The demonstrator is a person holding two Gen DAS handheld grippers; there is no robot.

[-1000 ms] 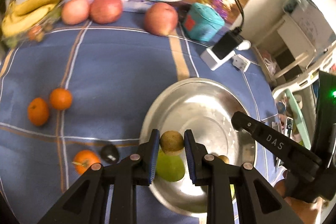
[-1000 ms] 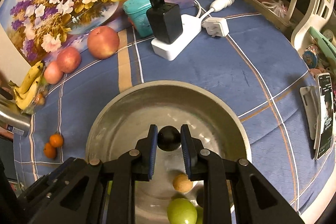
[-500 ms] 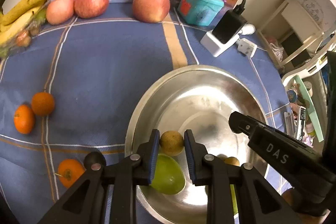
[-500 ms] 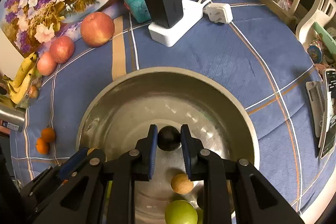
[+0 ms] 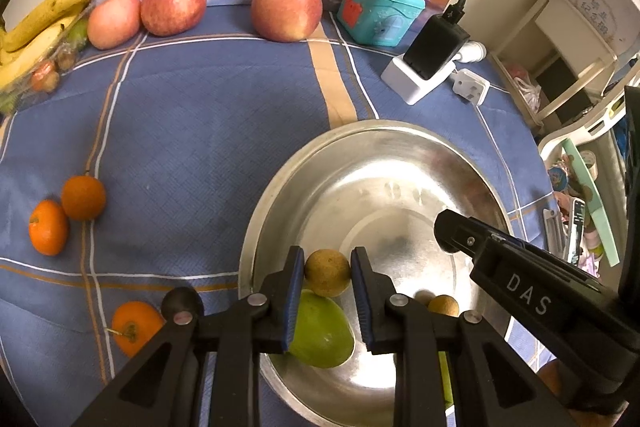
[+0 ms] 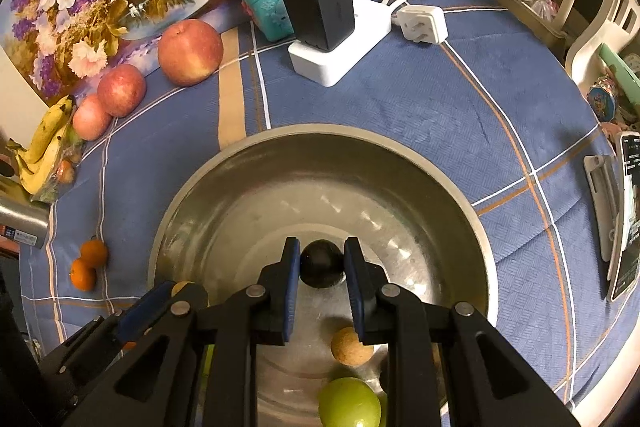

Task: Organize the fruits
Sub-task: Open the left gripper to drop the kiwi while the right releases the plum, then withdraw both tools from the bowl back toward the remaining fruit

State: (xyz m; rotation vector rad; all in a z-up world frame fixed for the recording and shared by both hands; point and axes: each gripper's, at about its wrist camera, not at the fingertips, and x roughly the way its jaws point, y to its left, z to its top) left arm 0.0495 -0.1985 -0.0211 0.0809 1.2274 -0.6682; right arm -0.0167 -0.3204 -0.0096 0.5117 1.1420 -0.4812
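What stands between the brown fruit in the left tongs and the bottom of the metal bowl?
The left tongs hold the brown fruit over the metal bowl. In this view a green fruit lies right under it, so it may land on that. The rest of the bowl's floor looks free.

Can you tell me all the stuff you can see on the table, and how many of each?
metal bowl: 1, silver, near side of the table
green fruit: at least 1, green, in the bowl
tan fruit: 2, tan, one in the left gripper, one loose in the bowl
dark fruit: 2, black, one in the right gripper, one on the cloth
oranges: 3, orange, on the cloth left of the bowl
apples: 3, red, along the far edge
bananas: 1 bunch, yellow, far left
teal tin: 1, teal, far side
charger block: 1, black on white
tablecloth: 1, blue checked
left gripper: black, holding tan fruit
right gripper: black, holding dark fruit
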